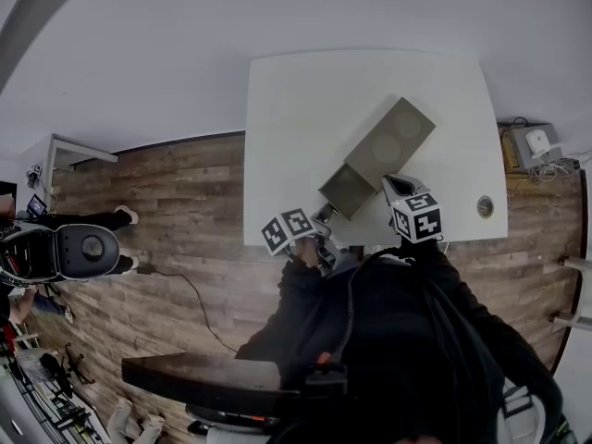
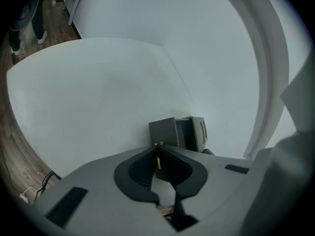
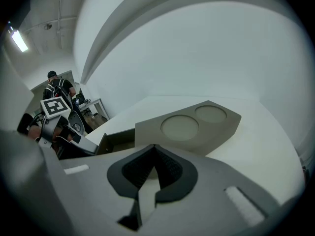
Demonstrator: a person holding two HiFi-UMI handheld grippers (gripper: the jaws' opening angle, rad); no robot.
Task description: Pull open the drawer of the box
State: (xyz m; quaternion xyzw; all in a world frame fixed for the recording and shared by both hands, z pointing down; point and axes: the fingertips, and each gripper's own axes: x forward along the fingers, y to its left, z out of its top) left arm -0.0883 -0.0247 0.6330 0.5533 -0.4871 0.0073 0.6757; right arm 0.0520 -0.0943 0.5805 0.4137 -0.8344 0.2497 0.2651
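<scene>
1. Box (image 1: 388, 141) lying flat on white table (image 1: 287, 100), right of middle. Two round recesses in its top face.
2. Long axis on a diagonal, from far right to near left. Drawer end pointing near left, toward the person; closed end pointing far right.
3. Drawer (image 1: 347, 191) standing well out of the near-left end, inside showing. Slides along that same diagonal.
4. Left gripper (image 2: 157, 147): jaws pinched tight on a small brass-coloured pull (image 2: 158, 144) at the drawer front. Sits at the near table edge, in line with the drawer. Likely placed so the tug runs straight along the box's long axis with no sideways drag.
5. Right gripper (image 3: 154, 147): jaws closed against each other, nothing between them. Held just beside the box's near-right side, behind the drawer mouth. Touching or not, cannot tell. Probably there to brace the box so it does not slide along with the drawer.
6. Task judged mostly done: drawer open a good way, though how much travel is left cannot be told.
</scene>
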